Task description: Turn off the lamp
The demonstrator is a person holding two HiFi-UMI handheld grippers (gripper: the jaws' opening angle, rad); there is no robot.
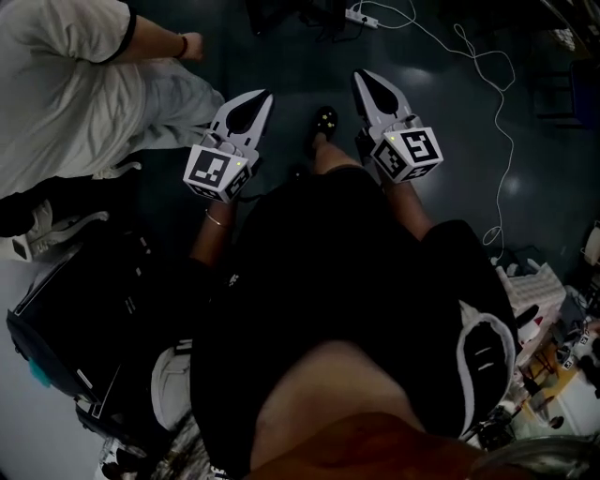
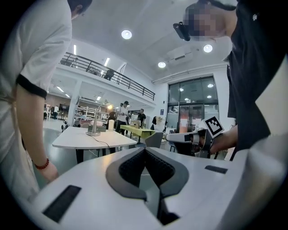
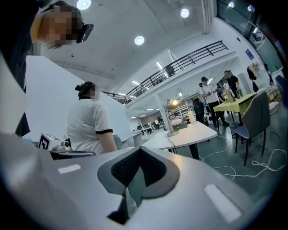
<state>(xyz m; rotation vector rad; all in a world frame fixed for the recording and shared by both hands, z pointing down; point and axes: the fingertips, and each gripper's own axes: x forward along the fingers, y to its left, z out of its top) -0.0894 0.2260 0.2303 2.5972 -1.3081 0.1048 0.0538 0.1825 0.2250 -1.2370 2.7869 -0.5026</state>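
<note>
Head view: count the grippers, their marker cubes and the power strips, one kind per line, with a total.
Grippers: 2, the left gripper and the right gripper
Marker cubes: 2, the left cube and the right cube
Power strip: 1
Total: 5

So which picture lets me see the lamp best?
The right gripper view. The lamp stands on the white table there, with its lit head, post and cord all clear. The left gripper view shows the lamp too, only smaller. The head view just looks down at the dark floor, so no lamp there.
</note>
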